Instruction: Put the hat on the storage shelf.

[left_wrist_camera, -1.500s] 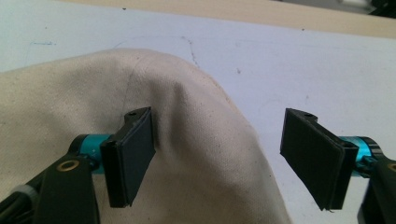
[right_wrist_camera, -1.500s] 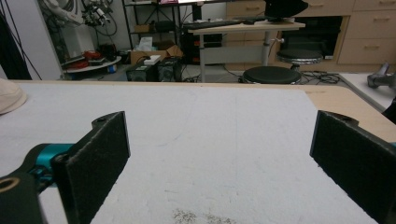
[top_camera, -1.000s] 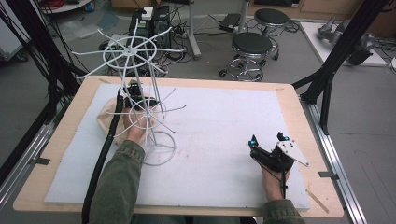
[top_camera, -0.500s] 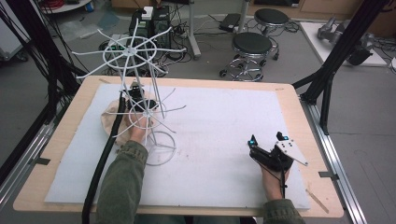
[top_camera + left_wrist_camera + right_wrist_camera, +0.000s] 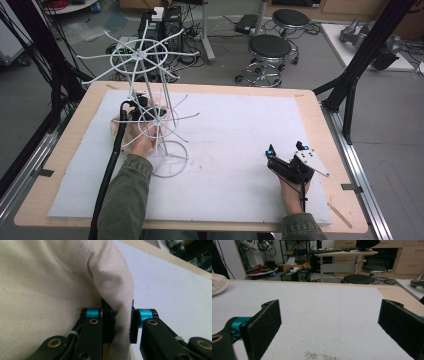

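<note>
A cream cloth (image 5: 50, 282) lies bunched at the left of the white mat (image 5: 235, 125), and my left gripper (image 5: 121, 326) is shut on a raised fold of it. From above, the left gripper (image 5: 142, 109) sits behind the spokes of a white wire rack (image 5: 159, 120), with the cloth (image 5: 116, 131) just to its left. The rack stands upright on a ring base (image 5: 170, 159) and carries a spoked wheel at its top. My right gripper (image 5: 285, 149) rests on the mat near the front right. Its jaws are open wide with nothing between them (image 5: 329, 327). The cloth's edge (image 5: 218, 283) lies far off in this view.
The mat covers most of a wooden table (image 5: 60, 150), which has bare wood margins on all sides. Black frame posts (image 5: 350, 75) rise at its corners. Two stools (image 5: 270, 47) and cabling sit on the floor beyond the far edge.
</note>
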Motion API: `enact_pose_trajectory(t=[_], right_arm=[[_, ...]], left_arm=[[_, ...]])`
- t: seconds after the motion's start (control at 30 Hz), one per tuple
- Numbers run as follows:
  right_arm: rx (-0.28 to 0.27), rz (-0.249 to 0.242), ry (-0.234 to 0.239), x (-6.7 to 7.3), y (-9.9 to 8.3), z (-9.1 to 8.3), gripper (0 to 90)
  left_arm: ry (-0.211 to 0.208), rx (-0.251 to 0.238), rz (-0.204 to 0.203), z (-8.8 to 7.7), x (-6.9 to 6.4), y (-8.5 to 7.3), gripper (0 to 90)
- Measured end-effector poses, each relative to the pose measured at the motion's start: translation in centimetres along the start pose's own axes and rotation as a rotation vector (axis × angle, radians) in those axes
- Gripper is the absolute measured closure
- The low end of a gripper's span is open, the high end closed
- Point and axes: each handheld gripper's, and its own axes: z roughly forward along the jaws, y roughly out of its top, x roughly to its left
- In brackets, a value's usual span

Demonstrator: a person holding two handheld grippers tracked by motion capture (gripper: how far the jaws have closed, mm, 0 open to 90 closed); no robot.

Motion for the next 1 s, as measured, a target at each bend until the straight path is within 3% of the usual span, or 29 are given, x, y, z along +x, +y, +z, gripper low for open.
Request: enact_pose_trajectory(t=[0.1,0.2,0.43,0.77,1.0], right_arm=[[-0.005,-0.012,0.0,0.0,0.0,0.0,3.9],[-0.006,-0.008,0.001,0.1,0.0,-0.1,3.9],[-0.002,-0.012,0.008,0.3,0.0,-0.1,3.9],[-0.006,-0.014,0.012,0.4,0.1,-0.2,3.9],[-0.009,-0.022,0.019,0.5,0.1,-0.1,3.9]], left_arm=[[-0.024,-0.049,0.021,-1.3,-0.1,0.1,79.9],[-0.023,-0.113,0.04,-2.9,-0.2,0.3,79.6],[-0.069,-0.198,0.037,-6.1,0.5,0.2,79.4],[-0.119,-0.329,0.098,-10.6,0.8,0.5,79.4],[-0.151,-0.371,0.127,-13.6,1.4,0.8,79.3]])
